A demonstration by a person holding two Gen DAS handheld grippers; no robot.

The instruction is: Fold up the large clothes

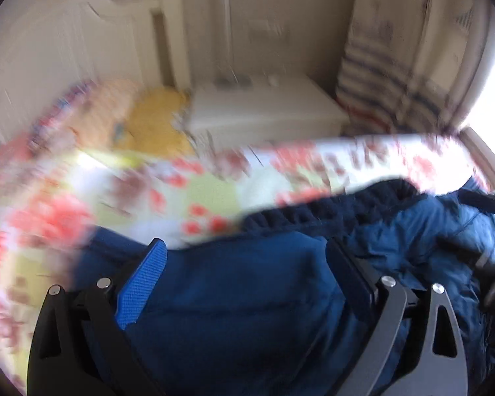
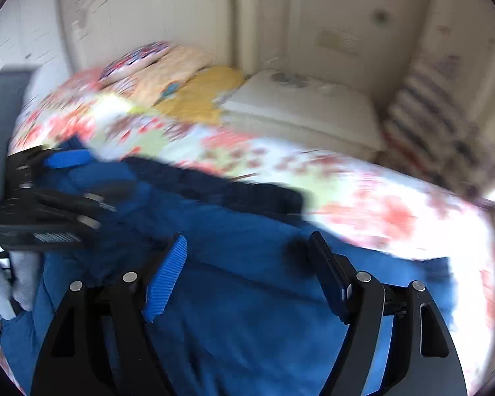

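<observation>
A large blue padded jacket (image 1: 247,297) with a dark navy knitted hem lies on a bed with a floral cover (image 1: 82,198). My left gripper (image 1: 247,257) is open, its jaws wide apart over the jacket fabric. In the right wrist view the same jacket (image 2: 247,297) fills the lower frame, with the navy hem along its far edge. My right gripper (image 2: 247,250) is also open above the jacket. The left gripper shows there too, at the jacket's left side (image 2: 49,198). Both views are blurred by motion.
Pillows and a yellow cloth (image 2: 198,95) lie at the head of the bed. A white nightstand (image 2: 300,112) stands beside it, with a striped fabric (image 2: 429,115) further right. A cream headboard and wall are behind. A bright window is at the right edge.
</observation>
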